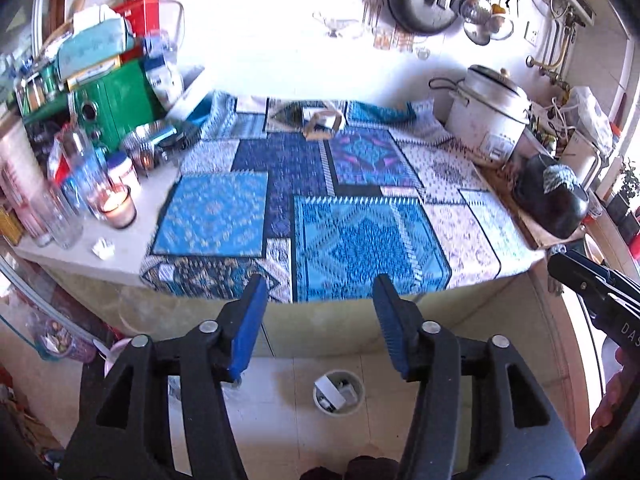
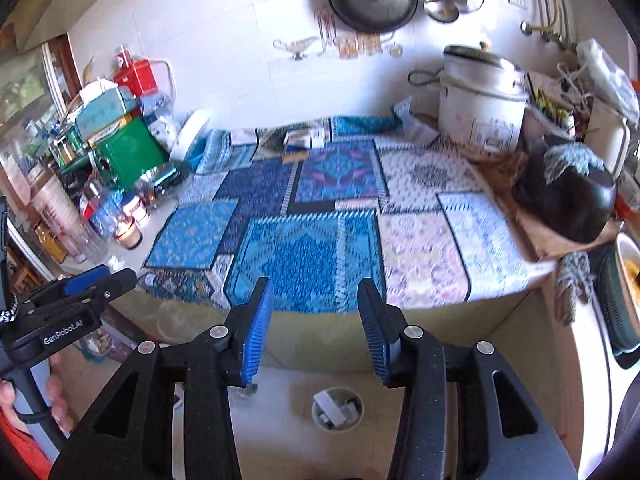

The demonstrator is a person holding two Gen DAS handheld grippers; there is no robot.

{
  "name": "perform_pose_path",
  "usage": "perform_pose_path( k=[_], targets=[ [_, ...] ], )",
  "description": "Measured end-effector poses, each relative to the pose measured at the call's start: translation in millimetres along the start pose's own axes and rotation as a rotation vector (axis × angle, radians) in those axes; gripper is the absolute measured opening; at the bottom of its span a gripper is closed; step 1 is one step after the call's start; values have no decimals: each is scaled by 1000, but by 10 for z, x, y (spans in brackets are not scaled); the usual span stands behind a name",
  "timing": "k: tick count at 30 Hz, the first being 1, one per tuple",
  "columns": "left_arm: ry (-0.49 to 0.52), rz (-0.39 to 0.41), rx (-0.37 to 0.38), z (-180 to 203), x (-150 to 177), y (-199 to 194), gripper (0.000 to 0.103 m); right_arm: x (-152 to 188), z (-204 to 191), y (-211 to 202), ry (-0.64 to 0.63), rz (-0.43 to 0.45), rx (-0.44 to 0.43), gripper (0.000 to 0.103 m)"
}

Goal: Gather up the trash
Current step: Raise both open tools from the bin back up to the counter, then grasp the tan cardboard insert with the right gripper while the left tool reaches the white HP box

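Note:
A small round white bin stands on the floor in front of the counter, with white scraps inside; it also shows in the right wrist view. A crumpled white scrap lies on the counter's left front corner. Cardboard and paper pieces lie at the back of the blue patterned cloth, also seen from the right. My left gripper is open and empty above the counter's front edge. My right gripper is open and empty beside it.
A lit candle jar, glasses, bottles and a green box crowd the left of the counter. A white rice cooker and a black pot stand at the right. Pans and utensils hang on the wall.

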State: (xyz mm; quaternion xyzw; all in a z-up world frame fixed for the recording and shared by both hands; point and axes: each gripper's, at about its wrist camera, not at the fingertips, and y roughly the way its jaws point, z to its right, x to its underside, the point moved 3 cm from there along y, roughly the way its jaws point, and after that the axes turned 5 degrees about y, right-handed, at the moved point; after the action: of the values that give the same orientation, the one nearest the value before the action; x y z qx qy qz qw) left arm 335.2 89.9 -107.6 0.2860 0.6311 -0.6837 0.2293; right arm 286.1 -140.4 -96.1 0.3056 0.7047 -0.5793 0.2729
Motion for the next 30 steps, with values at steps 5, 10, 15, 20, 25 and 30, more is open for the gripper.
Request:
perform_pose_path(
  k=[5,10,15,20,25,30],
  targets=[
    [22,50,-25,31,-381,-12,64,-354,116,-59,-10,97,18,62],
    [-1,91,-71,128,-839,283,67,-782,335,128,-39,163,15,69],
    [-61,80,-81,279,-1315,713,67,-1268,585,485,-76,151,-27,69],
    [-122,64,-129,332,-1714,1107,67,-1698,780,930,-103,86,-100,69],
    [-177,30,-168,240,-1959,1494,67,-1958,857,1466,-99,17,-128,69],
    [-186,9,-200,-2,-2151,1779,67,-2097,733,2008,-65,-67,-176,69]
  ],
)
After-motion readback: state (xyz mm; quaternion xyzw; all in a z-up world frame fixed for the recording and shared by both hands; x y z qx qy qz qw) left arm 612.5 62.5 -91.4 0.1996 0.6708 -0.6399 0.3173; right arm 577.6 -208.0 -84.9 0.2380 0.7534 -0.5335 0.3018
